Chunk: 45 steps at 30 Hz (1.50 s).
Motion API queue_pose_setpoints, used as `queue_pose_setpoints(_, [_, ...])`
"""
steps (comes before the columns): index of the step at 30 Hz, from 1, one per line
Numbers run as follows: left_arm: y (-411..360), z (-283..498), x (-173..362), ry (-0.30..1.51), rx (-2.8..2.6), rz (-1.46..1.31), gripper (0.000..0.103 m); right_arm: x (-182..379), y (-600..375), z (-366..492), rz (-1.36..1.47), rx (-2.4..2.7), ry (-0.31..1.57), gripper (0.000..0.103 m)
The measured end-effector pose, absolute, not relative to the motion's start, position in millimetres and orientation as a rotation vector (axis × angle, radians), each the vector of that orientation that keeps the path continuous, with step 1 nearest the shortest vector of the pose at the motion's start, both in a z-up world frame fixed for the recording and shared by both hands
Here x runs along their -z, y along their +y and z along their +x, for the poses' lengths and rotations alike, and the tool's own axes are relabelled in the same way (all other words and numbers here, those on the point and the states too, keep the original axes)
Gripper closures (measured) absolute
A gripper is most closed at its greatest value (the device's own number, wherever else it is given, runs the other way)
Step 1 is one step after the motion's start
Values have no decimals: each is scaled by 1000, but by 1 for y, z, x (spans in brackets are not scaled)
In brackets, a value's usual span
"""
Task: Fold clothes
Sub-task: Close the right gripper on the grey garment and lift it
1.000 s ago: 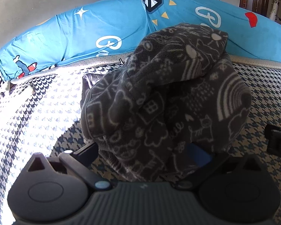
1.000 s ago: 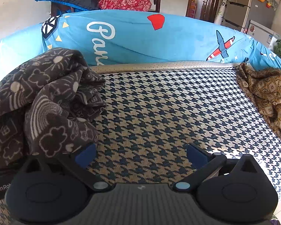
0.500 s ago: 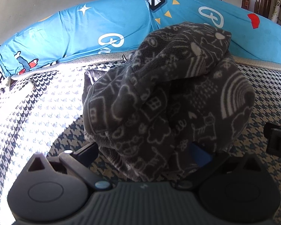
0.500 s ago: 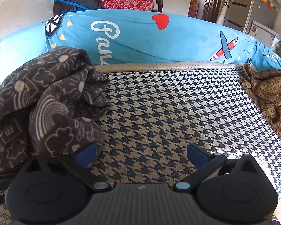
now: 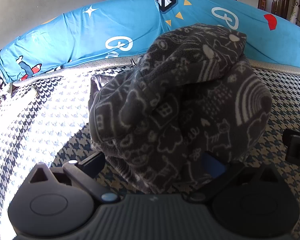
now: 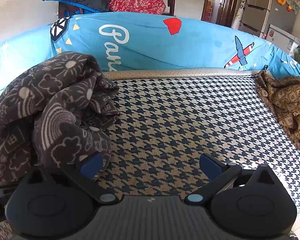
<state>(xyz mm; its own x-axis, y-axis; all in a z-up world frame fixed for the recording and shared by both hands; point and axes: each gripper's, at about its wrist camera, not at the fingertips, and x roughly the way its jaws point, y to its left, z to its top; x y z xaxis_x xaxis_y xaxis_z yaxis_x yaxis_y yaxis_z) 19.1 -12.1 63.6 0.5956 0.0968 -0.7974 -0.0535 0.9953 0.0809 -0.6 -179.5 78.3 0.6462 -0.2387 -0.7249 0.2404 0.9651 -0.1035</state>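
Two hand-held grippers: the left hand-held gripper [image 5: 156, 166] has its jaws spread around a bunched dark grey fleece garment with white doodle print [image 5: 180, 104]; the right hand-held gripper [image 6: 150, 166] gapes empty over the houndstooth mat [image 6: 180, 120].

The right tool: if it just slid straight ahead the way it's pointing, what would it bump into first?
Probably nothing soon. The right tool is open over bare houndstooth mat; beyond lies the blue cushion. The dark patterned garment sits just left of its path.
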Motion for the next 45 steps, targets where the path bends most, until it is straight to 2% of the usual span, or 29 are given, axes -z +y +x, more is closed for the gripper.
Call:
queue_pose_setpoints(21, [-6,12,-70,866,-149,18,0,-78,-187,1,45,199,787,1])
queue_pose_setpoints(22, [-4,11,-70,864,-157,10,0,-80,-191,0,56,194,767,4])
queue_pose_setpoints(24, [0,11,-71,856,-169,-2,0,-82,-198,-2,78,182,723,21])
queue_pose_setpoints(25, [5,13,-72,850,-174,-7,0,-83,-201,-2,90,173,713,26])
queue_pose_setpoints(26, [8,13,-73,843,-178,-11,0,-84,-204,-1,104,159,711,37])
queue_pose_setpoints(27, [14,16,-73,836,-182,-15,0,-84,-207,0,123,142,712,44])
queue_pose_setpoints(32, [35,21,-77,809,-210,-37,0,-85,-216,-1,280,54,681,61])
queue_pose_setpoints(41, [47,21,-72,809,-195,-66,0,-95,-182,3,351,-110,626,63])
queue_pose_setpoints(45, [54,20,-71,819,-169,-89,4,-100,-162,2,355,-174,601,62])
